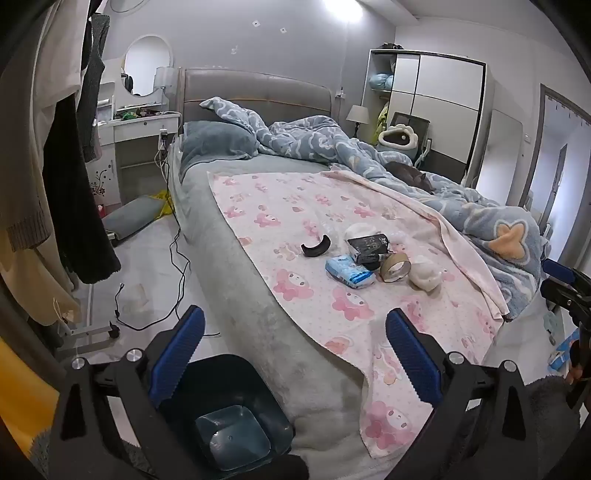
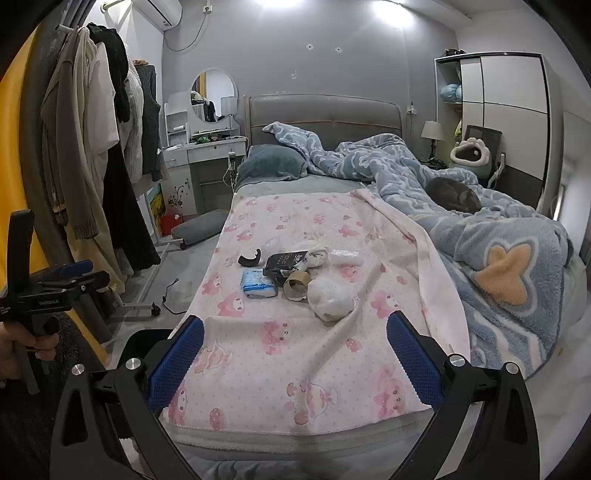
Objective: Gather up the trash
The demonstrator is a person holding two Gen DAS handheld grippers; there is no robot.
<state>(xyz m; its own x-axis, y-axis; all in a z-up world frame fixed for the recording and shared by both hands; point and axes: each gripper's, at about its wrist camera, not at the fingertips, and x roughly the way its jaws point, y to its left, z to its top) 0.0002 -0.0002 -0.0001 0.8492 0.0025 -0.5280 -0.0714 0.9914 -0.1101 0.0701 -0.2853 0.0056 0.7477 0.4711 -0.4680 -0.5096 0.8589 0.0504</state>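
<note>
With both grippers spread and empty, advance the right gripper [image 2: 295,365] squarely over the white crumpled bag [image 2: 330,297] before pinching.

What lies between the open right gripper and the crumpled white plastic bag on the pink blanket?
Only bare pink blanket in the right wrist view: nothing lies between the right gripper and the crumpled white plastic bag.

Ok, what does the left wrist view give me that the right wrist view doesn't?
Only the left wrist view shows inside the dark bin on the floor below the left gripper, at the bed's foot. Only the right wrist view shows the air conditioner and the red box by the dresser. Both show the trash on the pink blanket: tissue pack, tape roll, black box, white wad. The right gripper is open too.
</note>
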